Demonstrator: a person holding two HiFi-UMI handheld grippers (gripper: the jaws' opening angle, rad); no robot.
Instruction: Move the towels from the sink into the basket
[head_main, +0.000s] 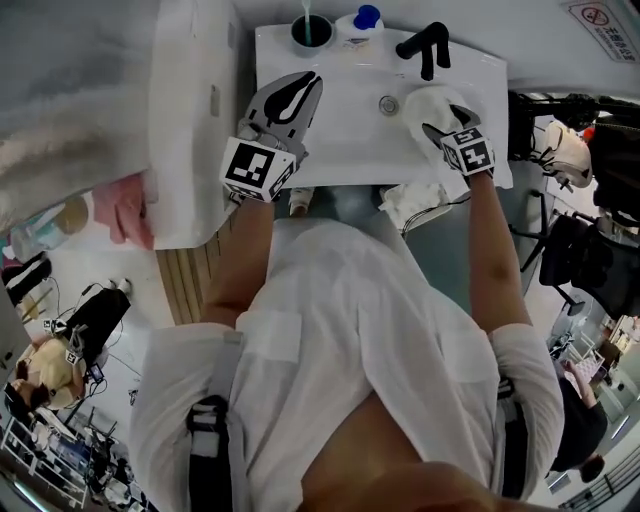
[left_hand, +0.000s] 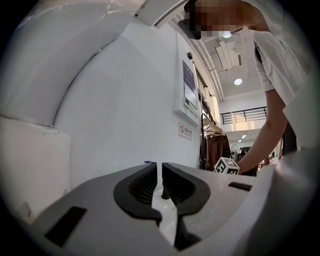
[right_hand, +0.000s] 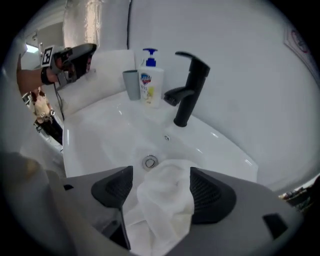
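Observation:
A white towel (right_hand: 165, 205) lies in the right part of the white sink (right_hand: 100, 135), just in front of the drain (right_hand: 150, 161). In the head view the towel (head_main: 412, 203) drapes over the sink's front rim. My right gripper (right_hand: 160, 175) points down at it, open wide, with the towel bunched between the jaws; the left pad stands clear of the cloth. My left gripper (head_main: 300, 88) hovers level over the sink's left side, jaws almost together with nothing between them (left_hand: 160, 172).
A black faucet (right_hand: 190, 90), a soap pump bottle (right_hand: 151, 82) and a grey cup (right_hand: 131, 84) stand along the sink's back. A tall white container (head_main: 190, 120) stands left of the sink, with pink cloth (head_main: 120, 210) beside it.

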